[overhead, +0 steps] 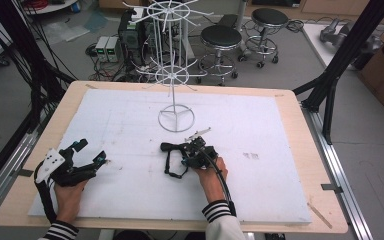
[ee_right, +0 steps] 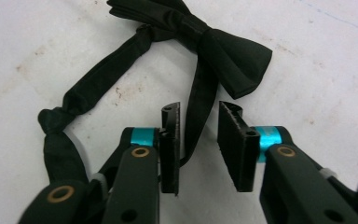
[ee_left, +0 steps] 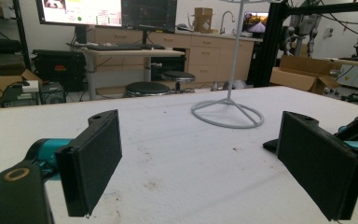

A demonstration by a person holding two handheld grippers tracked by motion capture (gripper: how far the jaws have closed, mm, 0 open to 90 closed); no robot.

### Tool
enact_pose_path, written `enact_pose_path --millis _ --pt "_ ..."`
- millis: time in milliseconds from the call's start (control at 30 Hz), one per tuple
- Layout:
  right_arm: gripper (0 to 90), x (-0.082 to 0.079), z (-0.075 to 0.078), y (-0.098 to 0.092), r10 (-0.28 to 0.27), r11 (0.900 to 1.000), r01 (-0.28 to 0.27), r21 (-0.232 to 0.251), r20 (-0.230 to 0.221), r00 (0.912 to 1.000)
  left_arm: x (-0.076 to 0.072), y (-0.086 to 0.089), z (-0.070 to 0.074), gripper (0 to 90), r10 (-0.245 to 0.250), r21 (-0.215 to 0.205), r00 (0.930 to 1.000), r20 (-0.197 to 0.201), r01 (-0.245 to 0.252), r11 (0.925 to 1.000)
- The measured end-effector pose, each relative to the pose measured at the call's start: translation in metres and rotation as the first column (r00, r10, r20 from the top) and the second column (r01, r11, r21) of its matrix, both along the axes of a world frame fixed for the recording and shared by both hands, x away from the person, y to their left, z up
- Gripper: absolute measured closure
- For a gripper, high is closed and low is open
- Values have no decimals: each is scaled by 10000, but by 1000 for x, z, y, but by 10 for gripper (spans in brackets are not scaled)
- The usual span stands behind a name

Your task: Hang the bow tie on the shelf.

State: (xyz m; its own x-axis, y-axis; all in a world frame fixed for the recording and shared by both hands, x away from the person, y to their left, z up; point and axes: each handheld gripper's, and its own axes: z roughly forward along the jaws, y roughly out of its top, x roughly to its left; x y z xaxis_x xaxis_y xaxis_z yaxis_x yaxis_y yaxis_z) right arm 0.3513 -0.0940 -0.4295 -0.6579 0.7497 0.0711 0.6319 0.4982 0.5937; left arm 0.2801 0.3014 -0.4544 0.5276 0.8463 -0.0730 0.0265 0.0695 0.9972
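Bow tie (ee_right: 214, 51) lay mid-worktop (overhead: 280, 150), toward the near edge. Right gripper (ee_right: 199, 140) straddled its strap, jaws narrowly apart, not yet pinching. Left gripper (ee_left: 205, 163) rested near the left edge, jaws wide apart.

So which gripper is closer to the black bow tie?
Right. The right gripper has the bow tie strap between its jaws; the left gripper rests well off to the tie's left, jaws open.
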Motion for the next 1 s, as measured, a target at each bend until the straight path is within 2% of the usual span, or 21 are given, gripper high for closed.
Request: enact_pose_path --millis 67,100,133,233,567,700,800,1000 --pt "719 0 1 1 -14 9999 14 -165 21 10000 0 0 0 144 -3 -14 10000 4 3 10000" --pt "731 0 2 4 80 9989 -75 -453 98 9999 0 0 0 144 -12 -6 10000 -13 12 10000" --pt "731 0 2 4 80 9989 -75 -453 98 9999 0 0 0 144 -16 -13 10000 -15 16 10000" --pt "775 -2 4 11 381 9944 -354 -996 245 9990 0 0 0 144 -16 -17 10000 -12 16 10000" --pt "873 -1 6 15 518 9934 -519 -1025 -36 9987 0 0 0 144 -14 -38 10000 14 14 10000" --pt "851 0 6 15 520 9928 -518 -1083 -5 9986 0 0 0 144 -15 -40 10000 12 15 10000" --pt "879 1 6 14 523 9947 -536 -873 -170 9985 0 0 0 144 -8 -84 10000 16 8 10000" --pt "886 1 7 16 508 9940 -534 -958 -298 9983 0 0 0 144 -9 -82 10000 17 9 10000"
